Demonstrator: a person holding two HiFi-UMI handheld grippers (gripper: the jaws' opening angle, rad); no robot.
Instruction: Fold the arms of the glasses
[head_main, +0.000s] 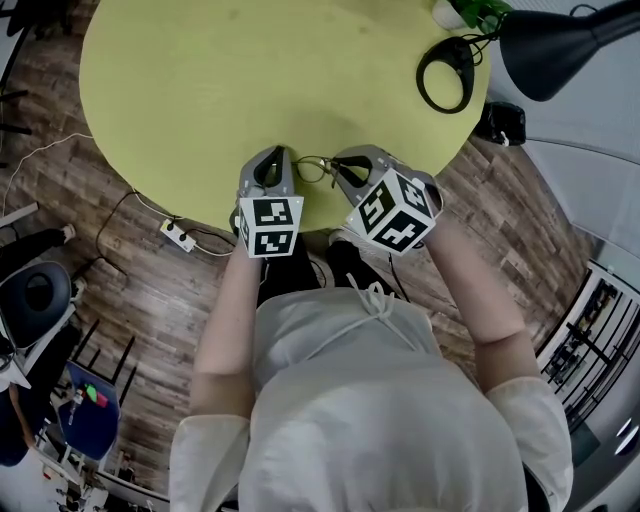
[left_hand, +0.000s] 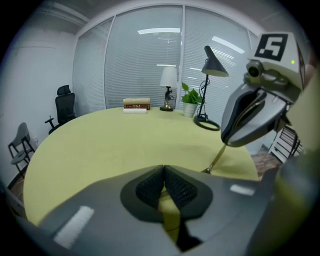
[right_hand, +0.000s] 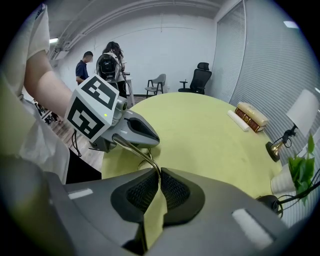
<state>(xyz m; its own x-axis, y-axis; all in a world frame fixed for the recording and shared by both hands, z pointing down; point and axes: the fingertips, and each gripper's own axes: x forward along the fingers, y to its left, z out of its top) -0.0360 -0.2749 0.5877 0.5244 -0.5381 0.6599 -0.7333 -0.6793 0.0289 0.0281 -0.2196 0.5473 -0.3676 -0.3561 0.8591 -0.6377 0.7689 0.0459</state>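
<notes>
Folding looks begun but not finished, by my reading. Your right gripper (right_hand: 159, 173) has its jaws nipped down narrow on the thin metal arm (right_hand: 136, 149) of the glasses (head_main: 313, 168), close to its curved end. From the pads that arm reaches out toward your left gripper (left_hand: 164, 169) rather than lying flat across the lenses. I'd count this arm as yet to be folded, and I cannot make out the other one in any view.

Your left gripper's pads are pressed together with nothing of the glasses showing between them. In its own view the arm comes down from the right gripper and ends just beside the left gripper's right-hand finger. I cannot tell whether it pins the frame out of sight.

As for pose, your left forearm (head_main: 225, 320) runs fairly straight ahead from your body and your right forearm (head_main: 480, 290) angles inward. The two grippers therefore come nearly tip to tip just over the near edge of the table (head_main: 200, 90). Both tilt down at the tabletop with their marker cubes turned up toward your head. The glasses sit between the tips, and I cannot say whether they rest on the table or hang just above it.

Farther off, the black lamp (head_main: 550, 40) and the books (left_hand: 136, 104) stand by the far rim, well apart from your work
</notes>
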